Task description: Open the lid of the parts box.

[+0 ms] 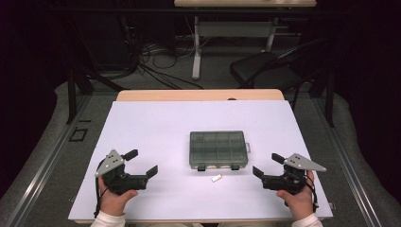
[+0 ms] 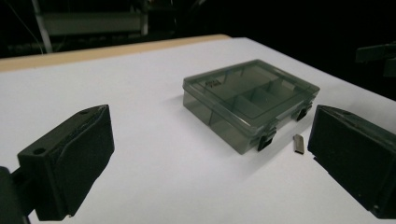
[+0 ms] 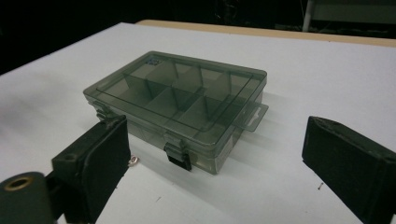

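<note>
Sitting shut near the middle of the white counter (image 1: 156, 123) is a smoky grey compartment box (image 1: 219, 149), its clear lid down and its 2 dark latches (image 1: 235, 166) facing the person's edge. Through the lid several dividers show; what lies in the cells cannot be told. Just in front of the box, on the person's side and between the 2 latches, lies a small flat metal piece (image 1: 216, 178), apart from the box wall. In the left gripper view the same piece (image 2: 298, 143) rests just off the box's latch corner.

Left of the box and a little nearer the person, the left claw (image 1: 141, 162) is held in a hand (image 1: 112, 201) with a white sleeve; its jaws stand wide apart with nothing between them, pointing toward the box. Right of the box, well apart from it, the right claw (image 1: 268, 164) sits in the other hand (image 1: 297, 201), jaws likewise spread and empty, aimed back at the box. Neither claw touches the box or the metal piece.

Seen along the right claw's jaws, the box (image 3: 180, 105) shows a hang tab on one short end, and a tiny ring-like bit (image 3: 134, 160) lies on the counter close to the nearer latch
</note>
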Available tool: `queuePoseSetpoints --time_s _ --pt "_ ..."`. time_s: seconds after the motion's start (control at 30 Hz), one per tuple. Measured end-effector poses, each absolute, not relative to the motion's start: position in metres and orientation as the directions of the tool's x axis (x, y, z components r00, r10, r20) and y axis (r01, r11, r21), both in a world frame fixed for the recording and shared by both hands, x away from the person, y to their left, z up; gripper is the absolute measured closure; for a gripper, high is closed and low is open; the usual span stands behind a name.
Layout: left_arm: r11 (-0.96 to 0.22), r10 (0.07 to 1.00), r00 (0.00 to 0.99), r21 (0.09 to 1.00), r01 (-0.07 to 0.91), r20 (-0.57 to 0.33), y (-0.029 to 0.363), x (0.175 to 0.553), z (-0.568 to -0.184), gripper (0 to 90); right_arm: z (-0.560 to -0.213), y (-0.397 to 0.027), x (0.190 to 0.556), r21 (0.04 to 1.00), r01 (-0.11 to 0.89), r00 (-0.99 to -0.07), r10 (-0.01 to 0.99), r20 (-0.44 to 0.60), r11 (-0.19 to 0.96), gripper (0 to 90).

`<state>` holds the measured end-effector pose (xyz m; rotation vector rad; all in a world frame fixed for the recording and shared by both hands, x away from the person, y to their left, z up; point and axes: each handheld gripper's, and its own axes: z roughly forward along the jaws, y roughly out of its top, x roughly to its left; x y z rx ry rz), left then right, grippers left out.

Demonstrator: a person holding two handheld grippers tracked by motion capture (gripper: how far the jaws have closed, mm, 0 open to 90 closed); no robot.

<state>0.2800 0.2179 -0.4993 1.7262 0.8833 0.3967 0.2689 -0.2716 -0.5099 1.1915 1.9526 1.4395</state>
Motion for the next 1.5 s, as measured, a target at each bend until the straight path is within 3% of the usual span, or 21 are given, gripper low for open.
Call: queuePoseSetpoints --time_s 0.1,0.27,0.37,0.47,0.53,0.63,0.83,1.0,1.03,1.1,1.13,1.17,1.27,1.5 --pt "-0.156 0.716 0.683 0.921 0.358 -0.144 0.207 0.284 -0.496 2.3 -0.509 -0.262 0.273 0.906 0.4 -0.538 0.835 0.111 0.138 10.4" --pt "-0.146 0.711 0.689 0.93 0.337 -0.139 0.193 0.289 -0.489 15.8 -0.506 -0.257 0.279 0.914 0.366 -0.544 0.837 0.057 0.175 24.1" --pt "-0.14 0.695 0.701 0.928 0.345 -0.156 0.183 0.294 -0.487 15.9 -0.504 -0.257 0.284 0.922 0.35 -0.55 0.833 0.058 0.167 31.5" --pt "-0.159 0.697 0.705 0.931 0.329 -0.131 0.171 0.297 -0.489 28.3 -0.503 -0.256 0.288 0.918 0.348 -0.561 0.827 0.039 0.192 38.6" --pt "-0.184 0.706 0.698 0.92 0.345 -0.12 0.162 0.299 -0.491 31.6 -0.503 -0.255 0.288 0.92 0.342 -0.568 0.822 0.038 0.194 43.1" --pt "-0.194 0.716 0.69 0.918 0.345 -0.108 0.155 0.298 -0.493 44.7 -0.504 -0.253 0.287 0.921 0.329 -0.567 0.824 0.017 0.207 47.3" --pt "-0.164 0.731 0.674 0.929 0.331 -0.111 0.137 0.297 -0.501 52.6 -0.513 -0.249 0.283 0.925 0.321 -0.543 0.84 0.006 0.201 48.9" --pt "-0.118 0.73 0.663 0.926 0.358 -0.163 0.124 0.298 -0.515 63.4 -0.516 -0.248 0.279 0.941 0.294 -0.545 0.838 0.02 0.169 58.6" --pt "-0.118 0.73 0.663 0.926 0.358 -0.163 0.124 0.298 -0.515 66.5 -0.517 -0.248 0.279 0.944 0.297 -0.549 0.835 0.044 0.146 58.6" --pt "-0.144 0.74 0.652 0.909 0.39 -0.162 0.117 0.298 -0.525 72.3 -0.519 -0.248 0.279 0.944 0.307 -0.559 0.826 0.072 0.126 70.4" --pt "-0.144 0.74 0.652 0.909 0.39 -0.162 0.117 0.298 -0.525 75.5 -0.519 -0.248 0.279 0.944 0.307 -0.559 0.826 0.072 0.126 70.4" --pt "-0.156 0.748 0.642 0.895 0.417 -0.169 0.113 0.298 -0.531 76.8 -0.524 -0.246 0.28 0.934 0.335 -0.554 0.828 0.087 0.126 77.2" --pt "-0.153 0.745 0.638 0.881 0.447 -0.194 0.108 0.297 -0.54 81.9 -0.532 -0.242 0.281 0.915 0.374 -0.555 0.827 0.094 0.148 85.1" --pt "-0.198 0.731 0.655 0.857 0.475 -0.194 0.098 0.297 -0.553 90.0 -0.545 -0.23 0.283 0.883 0.411 -0.59 0.804 0.067 0.228 90.0"
